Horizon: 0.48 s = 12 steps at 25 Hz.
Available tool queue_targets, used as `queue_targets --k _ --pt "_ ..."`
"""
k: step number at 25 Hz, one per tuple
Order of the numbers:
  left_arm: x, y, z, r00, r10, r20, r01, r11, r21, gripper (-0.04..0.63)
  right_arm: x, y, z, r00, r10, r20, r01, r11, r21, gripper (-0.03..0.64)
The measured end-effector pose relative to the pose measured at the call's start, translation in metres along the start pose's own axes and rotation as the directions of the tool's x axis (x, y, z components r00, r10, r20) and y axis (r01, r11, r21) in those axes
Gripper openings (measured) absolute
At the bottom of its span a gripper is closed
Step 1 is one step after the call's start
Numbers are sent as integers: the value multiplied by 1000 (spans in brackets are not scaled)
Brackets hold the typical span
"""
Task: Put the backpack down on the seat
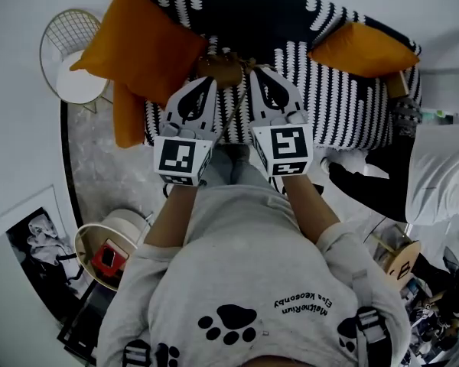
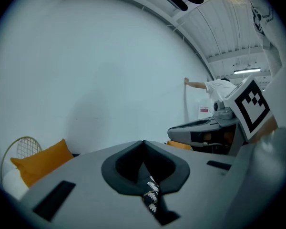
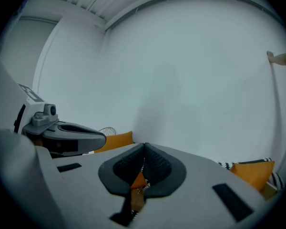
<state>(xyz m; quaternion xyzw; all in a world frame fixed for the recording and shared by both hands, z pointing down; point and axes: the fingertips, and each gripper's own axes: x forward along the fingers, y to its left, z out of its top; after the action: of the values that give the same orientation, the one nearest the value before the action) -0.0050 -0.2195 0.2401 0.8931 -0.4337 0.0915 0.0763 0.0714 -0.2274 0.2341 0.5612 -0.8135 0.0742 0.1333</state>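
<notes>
In the head view the brown backpack (image 1: 219, 69) shows only as a small patch held above the black-and-white patterned sofa seat (image 1: 344, 105). My left gripper (image 1: 209, 79) and right gripper (image 1: 253, 72) meet it side by side from the near side. The right gripper (image 3: 144, 149) is shut on a tan strap with a metal fitting (image 3: 138, 184). In its own view the left gripper (image 2: 144, 144) also has its jaws closed, and only black-and-white pattern shows through the slit below the pads. Most of the backpack is hidden under the grippers.
Orange cushions lie at the sofa's left (image 1: 149, 44) and right (image 1: 363, 50) ends. A gold wire chair (image 1: 73, 60) stands left of the sofa. Another person in white (image 1: 436, 174) is at the right. A round basket (image 1: 111, 251) sits on the floor by my left leg.
</notes>
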Motion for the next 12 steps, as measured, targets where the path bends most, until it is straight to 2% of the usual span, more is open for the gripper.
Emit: queue_targets --k 5,12 --pt "-28 -11 24 1000 12 25 -12 1000 7 18 -33 14 23 999 0 37 1 1000 -22 32" --pt "-46 -30 35 1000 6 31 -6 1000 15 18 -62 21 33 998 9 68 -7 999 -35 32"
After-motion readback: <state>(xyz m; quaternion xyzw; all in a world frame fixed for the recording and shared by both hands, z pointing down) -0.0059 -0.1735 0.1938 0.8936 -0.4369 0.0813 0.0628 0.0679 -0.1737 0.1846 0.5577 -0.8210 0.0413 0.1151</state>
